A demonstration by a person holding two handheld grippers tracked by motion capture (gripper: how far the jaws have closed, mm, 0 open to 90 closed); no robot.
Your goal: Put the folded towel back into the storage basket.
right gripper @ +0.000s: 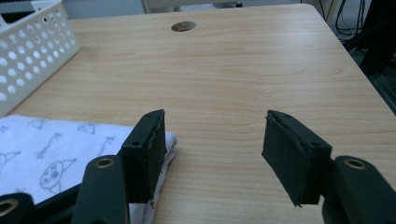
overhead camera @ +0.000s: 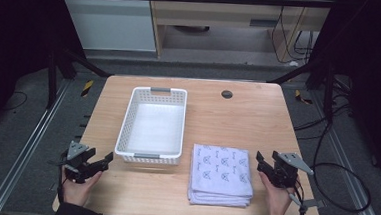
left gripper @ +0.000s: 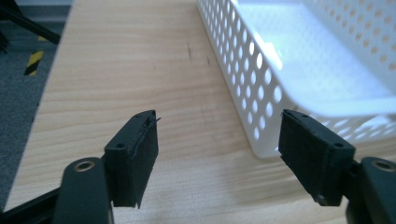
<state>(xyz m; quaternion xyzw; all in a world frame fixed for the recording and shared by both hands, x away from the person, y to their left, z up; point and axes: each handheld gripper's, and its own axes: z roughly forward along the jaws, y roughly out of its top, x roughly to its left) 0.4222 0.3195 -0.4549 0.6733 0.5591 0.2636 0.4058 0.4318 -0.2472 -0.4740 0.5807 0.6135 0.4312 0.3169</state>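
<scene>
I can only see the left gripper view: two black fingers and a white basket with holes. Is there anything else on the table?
Observer: Yes, a folded towel with little drawings lies right of the basket.
Operator: Is the other gripper holding it?
Observer: No. The right gripper is open, its fingers empty, at the towel's right edge.
Operator: Anything inside the basket?
Observer: No, the high view shows it empty.

Looked like a lab recording bay: bare wooden table (overhead camera: 258,116) ringed by black curtains (overhead camera: 12,36), aluminium floor rails (overhead camera: 23,152), loose cables (overhead camera: 340,167), hazard-striped tape (overhead camera: 87,87).
</scene>
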